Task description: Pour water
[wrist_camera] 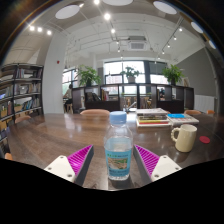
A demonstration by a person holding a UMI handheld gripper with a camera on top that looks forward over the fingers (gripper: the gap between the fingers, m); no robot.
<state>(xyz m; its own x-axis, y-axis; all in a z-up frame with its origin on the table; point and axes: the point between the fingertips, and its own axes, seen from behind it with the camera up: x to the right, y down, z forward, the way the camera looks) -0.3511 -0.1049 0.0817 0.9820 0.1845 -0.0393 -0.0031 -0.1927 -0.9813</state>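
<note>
A clear plastic water bottle (118, 150) with a blue cap and a pale label stands upright on the brown wooden table (50, 132). It stands between my gripper's (114, 160) two fingers, with a gap at each side between it and the magenta pads (80, 160). The gripper is open. A white mug (184, 137) stands on the table beyond and to the right of the right finger.
A stack of books (152, 117) and a blue book (183, 117) lie at the table's far right. A small red object (205, 139) lies right of the mug. Bookshelves (18, 95) stand at the left. Chairs, plants and windows are behind.
</note>
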